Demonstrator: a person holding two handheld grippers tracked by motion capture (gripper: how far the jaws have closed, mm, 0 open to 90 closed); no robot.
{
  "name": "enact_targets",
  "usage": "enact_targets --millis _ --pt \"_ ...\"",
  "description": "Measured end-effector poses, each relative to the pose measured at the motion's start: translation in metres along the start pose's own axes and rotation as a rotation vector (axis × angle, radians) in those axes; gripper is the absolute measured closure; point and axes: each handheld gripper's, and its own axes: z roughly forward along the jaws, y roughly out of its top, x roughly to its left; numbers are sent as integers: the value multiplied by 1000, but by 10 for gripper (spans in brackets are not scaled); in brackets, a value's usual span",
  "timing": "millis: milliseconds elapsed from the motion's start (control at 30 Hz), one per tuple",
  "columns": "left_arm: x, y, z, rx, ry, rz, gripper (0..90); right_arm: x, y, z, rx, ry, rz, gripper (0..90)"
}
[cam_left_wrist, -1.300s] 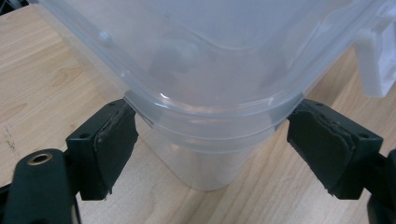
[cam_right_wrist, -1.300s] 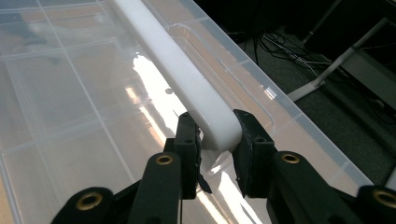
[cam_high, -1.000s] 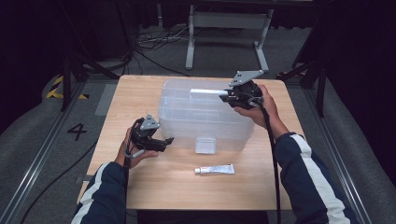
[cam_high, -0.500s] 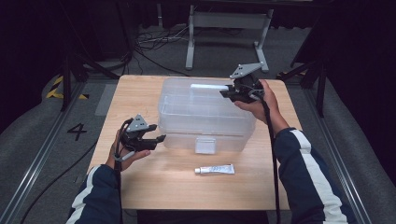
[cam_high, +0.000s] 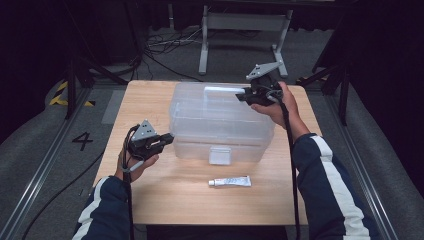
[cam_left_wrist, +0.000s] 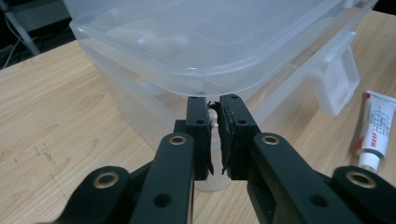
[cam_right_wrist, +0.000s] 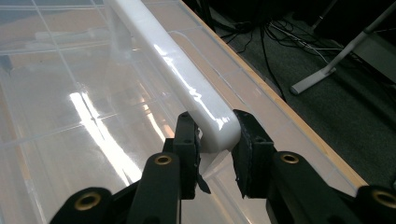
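Standing in the middle of the bench (cam_high: 150, 200), the clear plastic box (cam_high: 220, 125) is gripped at the white handle (cam_right_wrist: 187, 88) on its lid, the right gripper (cam_right_wrist: 215, 140) having its fingers closed around the handle's end. The left gripper (cam_left_wrist: 214, 135) is held just beside the box's near left corner with its fingers narrow and nothing between them. Judged from this, the box is taken hold of but neither lifted nor opened, and the tube (cam_high: 230, 182) lies untouched on the bench before it.

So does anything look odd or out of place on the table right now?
Nothing stands out. The clear box sits square with its lid on, the right gripper clamps its handle, and the tube lies intact beside it.
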Motion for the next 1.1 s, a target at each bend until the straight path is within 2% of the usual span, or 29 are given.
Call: enact_targets --millis 200,267,367,467,567,767,900,967,1100 --pt "0 0 1 10 18 16 897 1 0 0 2 -6 -1 721" --pt "-1 1 1 13 22 22 899 3 -1 -2 -5 -24 -12 660" --pt "-1 1 0 14 22 22 900 4 -5 -13 -27 -41 -15 658" --pt "0 2 0 16 23 28 900 4 -11 -22 -37 -59 -28 607" --pt "0 2 0 13 22 30 900 2 -24 -38 -70 -63 -18 595" --pt "0 5 -1 10 27 38 900 -9 -54 -71 -135 -117 4 575" --pt "0 7 -2 3 27 39 900 -15 -76 -89 -155 -160 18 562" --pt "0 8 -2 1 31 45 900 -17 -87 -96 -162 -177 25 554" --pt "0 10 -2 -1 34 48 900 -20 -109 -101 -179 -181 50 538"
